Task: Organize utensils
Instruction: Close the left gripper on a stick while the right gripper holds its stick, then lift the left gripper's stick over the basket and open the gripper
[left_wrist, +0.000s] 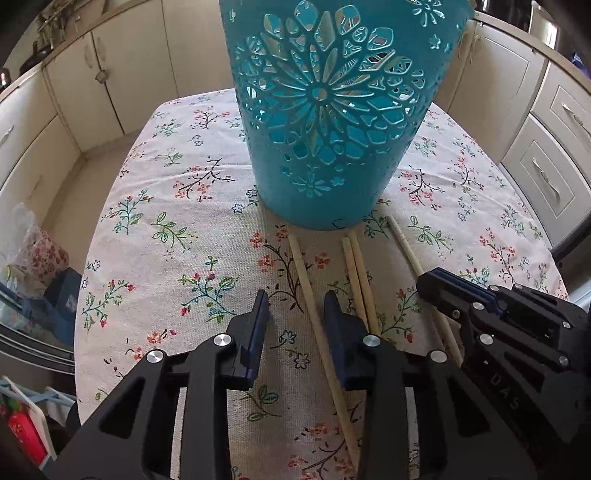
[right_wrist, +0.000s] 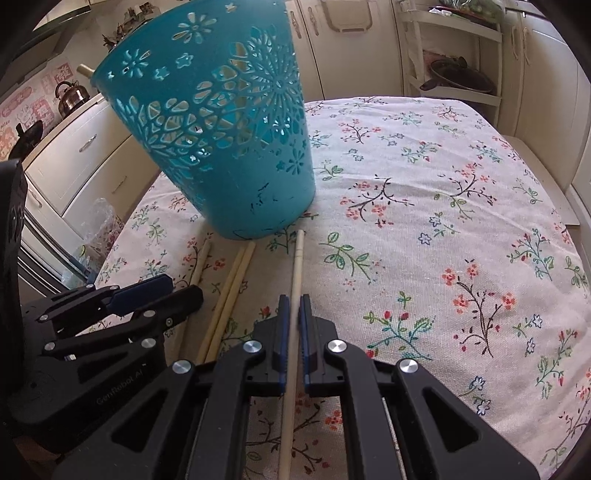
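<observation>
A teal cut-out holder (left_wrist: 325, 122) stands on the floral tablecloth; it also shows in the right wrist view (right_wrist: 221, 140), with one wooden stick end (right_wrist: 85, 70) poking over its rim. Several wooden chopsticks lie in front of it. My left gripper (left_wrist: 297, 308) is open, its fingers either side of the leftmost chopstick (left_wrist: 314, 314); a pair of chopsticks (left_wrist: 360, 280) lies just right of it. My right gripper (right_wrist: 294, 306) has its pads closed around the rightmost chopstick (right_wrist: 295, 280), which still lies along the cloth. The right gripper also shows in the left wrist view (left_wrist: 430, 282).
The table (right_wrist: 461, 221) is covered in floral cloth. Cream kitchen cabinets (left_wrist: 110, 74) surround it. A shelf rack with a dark pan (right_wrist: 458, 77) stands at the back right. A kettle (right_wrist: 70, 94) sits on the left counter. Bags and boxes (left_wrist: 33, 258) lie left of the table.
</observation>
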